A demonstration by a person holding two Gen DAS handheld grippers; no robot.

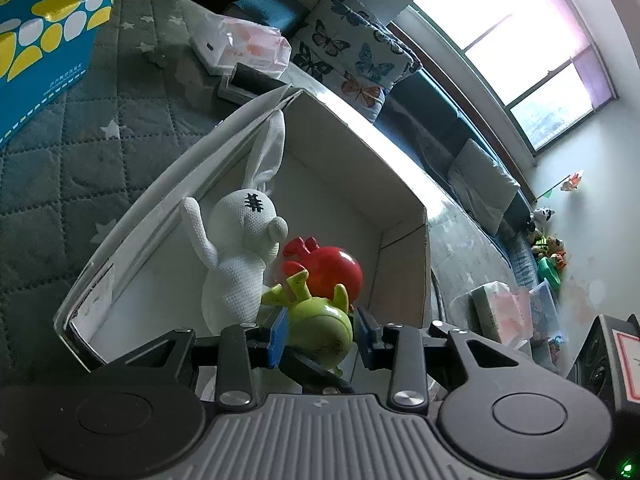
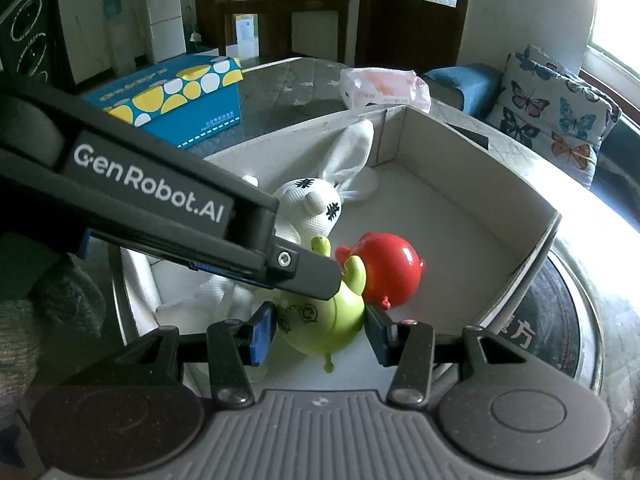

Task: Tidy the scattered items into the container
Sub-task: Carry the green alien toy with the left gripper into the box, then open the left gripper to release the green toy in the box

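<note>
A white cardboard box holds a white plush rabbit, a red round toy and a green pig toy. My left gripper stands over the box with its blue pads on either side of the green toy, jaws parted around it. My right gripper also straddles the green toy, jaws parted. The left gripper's black body crosses the right wrist view, its tip over the green toy.
A blue and yellow box and a pink tissue pack lie on the grey quilted surface. A butterfly cushion sits behind. More tissue packs lie to the right.
</note>
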